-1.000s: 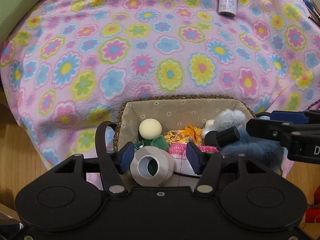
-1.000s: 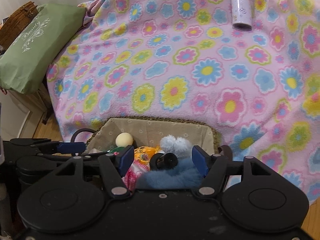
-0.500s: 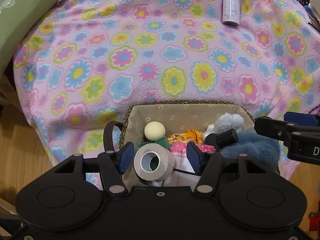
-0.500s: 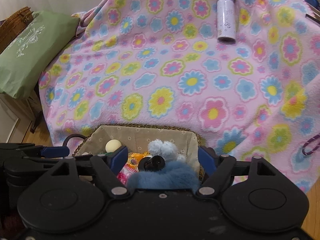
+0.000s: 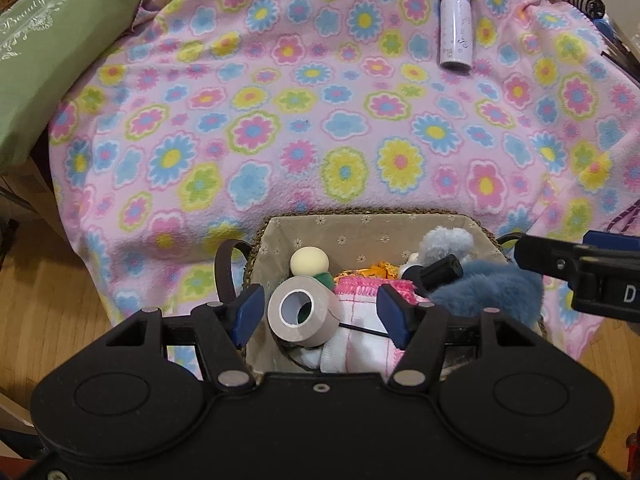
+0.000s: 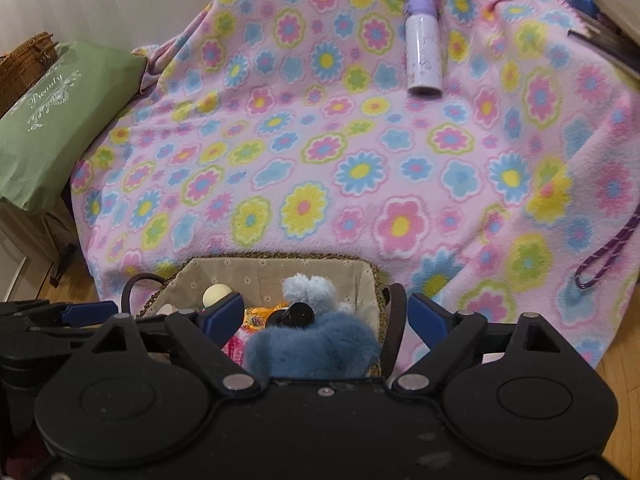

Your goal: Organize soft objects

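A woven basket with a beige lining stands on the floor against the blanket. It holds a cream ball, a grey tape roll, a pink-and-white cloth, a light blue plush, a black cylinder and a dark blue furry plush. My left gripper hangs over the basket's near side. Its jaws are opening, and the roll sits between them unpressed. My right gripper is opening wide above the dark blue furry plush, its pads clear of the fur.
A pink flowered blanket covers the furniture behind the basket. A purple-and-white bottle lies on it far back. A green pillow sits at the left and a purple cord at the right. Wooden floor lies around the basket.
Both grippers have drawn back and up from the basket. The right jaws have spread wide off the dark blue plush. The left jaws have widened a little around the tape roll.
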{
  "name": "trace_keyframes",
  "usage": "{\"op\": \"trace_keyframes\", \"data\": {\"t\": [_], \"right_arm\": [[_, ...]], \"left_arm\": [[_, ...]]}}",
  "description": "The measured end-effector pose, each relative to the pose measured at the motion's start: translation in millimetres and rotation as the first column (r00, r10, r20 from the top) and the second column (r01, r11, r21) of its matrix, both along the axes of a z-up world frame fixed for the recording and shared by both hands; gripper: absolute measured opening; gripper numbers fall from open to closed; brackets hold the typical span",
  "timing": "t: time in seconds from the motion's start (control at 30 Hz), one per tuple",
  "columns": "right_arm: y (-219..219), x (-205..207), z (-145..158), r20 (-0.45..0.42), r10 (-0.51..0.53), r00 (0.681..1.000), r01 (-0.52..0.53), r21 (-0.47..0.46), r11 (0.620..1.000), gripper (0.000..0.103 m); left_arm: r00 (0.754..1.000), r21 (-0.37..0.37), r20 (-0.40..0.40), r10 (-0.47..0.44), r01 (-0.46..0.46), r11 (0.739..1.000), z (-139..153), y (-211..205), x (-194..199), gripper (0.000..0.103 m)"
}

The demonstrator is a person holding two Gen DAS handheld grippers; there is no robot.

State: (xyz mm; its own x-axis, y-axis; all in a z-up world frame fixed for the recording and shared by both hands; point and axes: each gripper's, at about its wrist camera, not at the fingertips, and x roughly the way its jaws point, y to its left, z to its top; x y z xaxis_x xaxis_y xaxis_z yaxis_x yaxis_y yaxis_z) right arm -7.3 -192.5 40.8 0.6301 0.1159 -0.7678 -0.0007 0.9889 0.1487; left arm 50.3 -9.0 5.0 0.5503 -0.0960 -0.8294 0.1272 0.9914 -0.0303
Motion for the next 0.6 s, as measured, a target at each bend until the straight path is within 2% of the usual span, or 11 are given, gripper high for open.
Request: {"op": "trace_keyframes", "data": {"t": [0.13,0.2,0.47,0.6], "right_arm": [[2,-11,6,0.028,-0.001,1.0,0.002,-0.027,1.0,0.095],[3,-16,8,0.037,-0.005,0.999,0.006,-0.039,0.999,0.1],[1,-31,17,0.066,-0.031,0.997,0.034,-0.054,0.998,0.103],[-1,-39,18,0.062,-0.034,0.998,0.037,-0.051,0.998,0.103]], "left_arm": [[1.0,-0.004,0.027,0.002,-0.002,1.0,4,-3,-9,0.063],[0.999,-0.006,0.041,0.004,-0.004,1.0,6,-5,-13,0.063],[0.996,0.009,0.082,0.021,-0.022,1.0,12,-7,-28,0.074],[0.996,0.017,0.088,0.022,-0.023,1.0,12,-8,-35,0.075]]}}
